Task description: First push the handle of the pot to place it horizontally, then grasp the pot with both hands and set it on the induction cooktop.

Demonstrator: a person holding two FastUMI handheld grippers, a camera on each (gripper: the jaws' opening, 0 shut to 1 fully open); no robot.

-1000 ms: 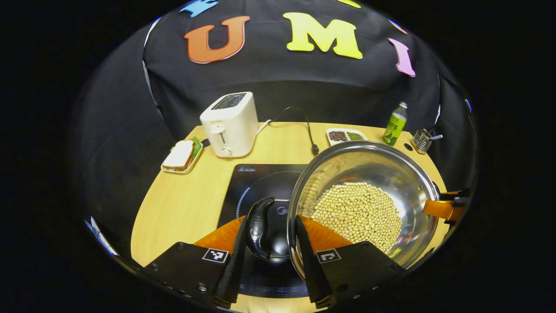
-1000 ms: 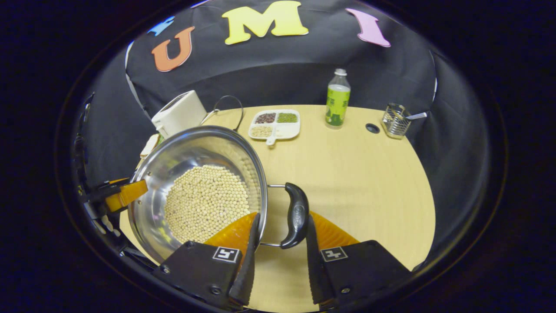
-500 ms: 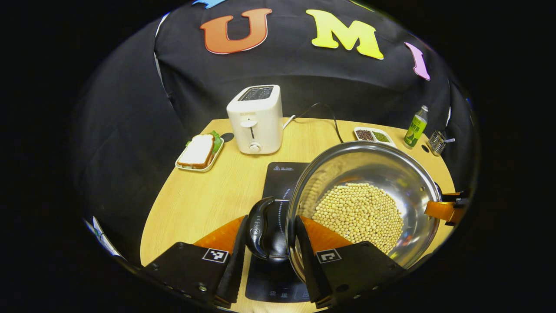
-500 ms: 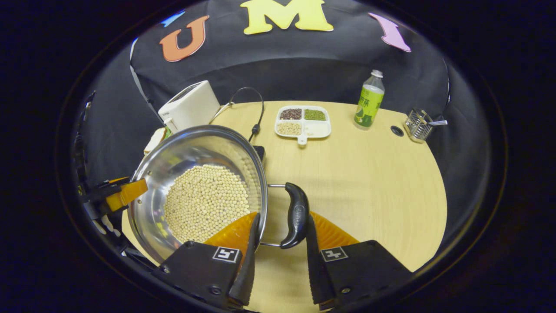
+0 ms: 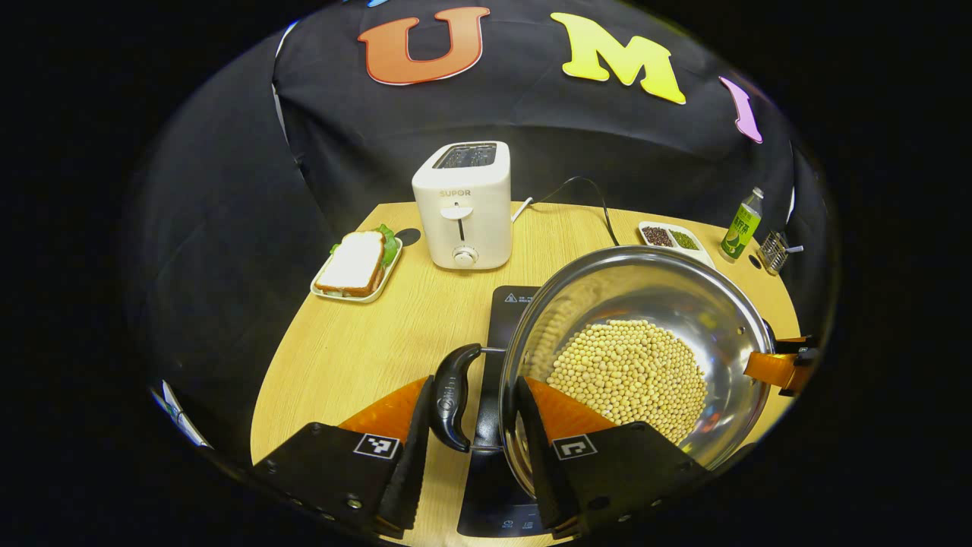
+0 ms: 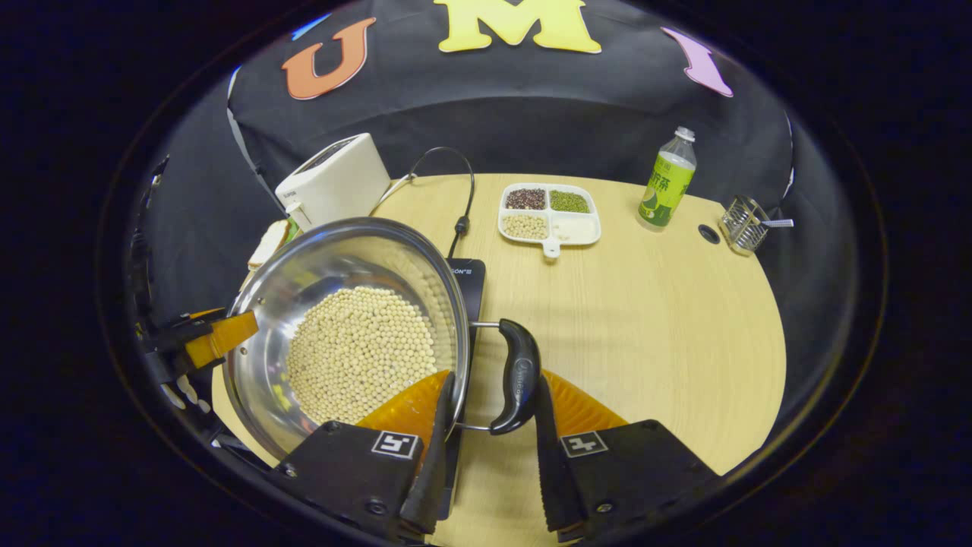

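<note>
A steel pot (image 5: 668, 292) with pale beans in it hangs between my two grippers, over the black induction cooktop (image 5: 510, 304). My left gripper (image 5: 471, 456) is shut on the pot's black side handle (image 5: 453, 396), with its other finger inside the rim. In the right gripper view the pot (image 6: 342, 251) sits at the left, and my right gripper (image 6: 486, 456) is shut the same way on the opposite handle (image 6: 518, 377). A strip of the cooktop (image 6: 469, 277) shows beside the pot. Each gripper also shows at the pot's far side in the other's view.
A white toaster (image 5: 463, 205) and a plate with a sandwich (image 5: 355, 264) stand at the back left. A divided dish of grains (image 6: 548, 213), a green bottle (image 6: 666, 181) and a wire holder (image 6: 744, 224) line the back right. The cooktop's cord (image 6: 459, 220) runs behind the pot.
Both grippers have carried the pot to the left, so the cooktop now lies under it and peeks out on its right side. Both grips are unchanged.
</note>
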